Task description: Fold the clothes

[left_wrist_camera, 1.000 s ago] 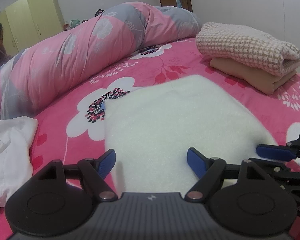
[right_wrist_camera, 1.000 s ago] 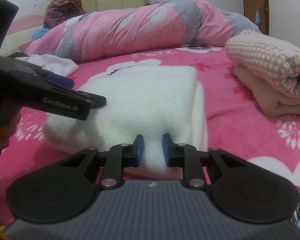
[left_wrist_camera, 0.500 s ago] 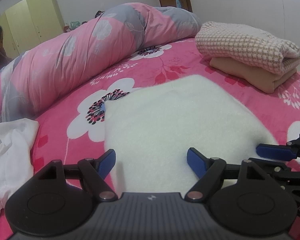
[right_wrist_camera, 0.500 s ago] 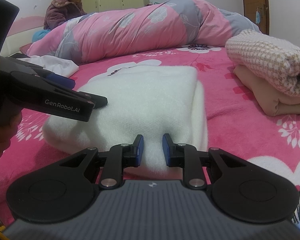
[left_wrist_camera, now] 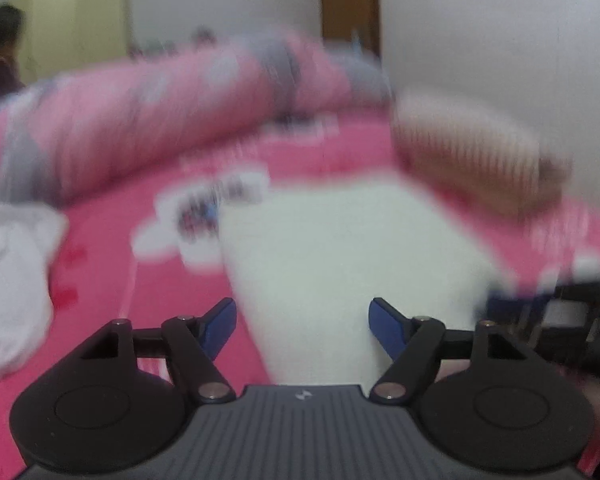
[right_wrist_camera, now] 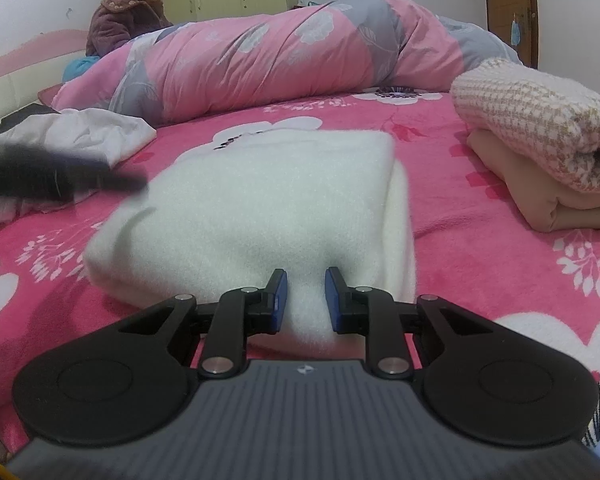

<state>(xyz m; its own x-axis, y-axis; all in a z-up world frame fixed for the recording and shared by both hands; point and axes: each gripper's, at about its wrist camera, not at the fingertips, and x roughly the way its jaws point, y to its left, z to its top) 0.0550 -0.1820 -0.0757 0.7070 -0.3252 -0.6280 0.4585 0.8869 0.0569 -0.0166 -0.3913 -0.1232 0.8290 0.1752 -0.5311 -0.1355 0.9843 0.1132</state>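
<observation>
Left hand-held gripper [left_wrist_camera: 302, 322] spread wide, right hand-held gripper [right_wrist_camera: 305, 300] pinching the folded white garment [right_wrist_camera: 260, 208].

Left of the garment lies a crumpled white cloth [right_wrist_camera: 80, 132]; the garment sits mid-bed on the pink floral bedspread [right_wrist_camera: 480, 248], its near edge clamped by the right fingers; right of it rests a folded stack of clothes [right_wrist_camera: 540, 148].

left gripper [left_wrist_camera: 302, 326] lifted back, off white garment [right_wrist_camera: 260, 216]
</observation>
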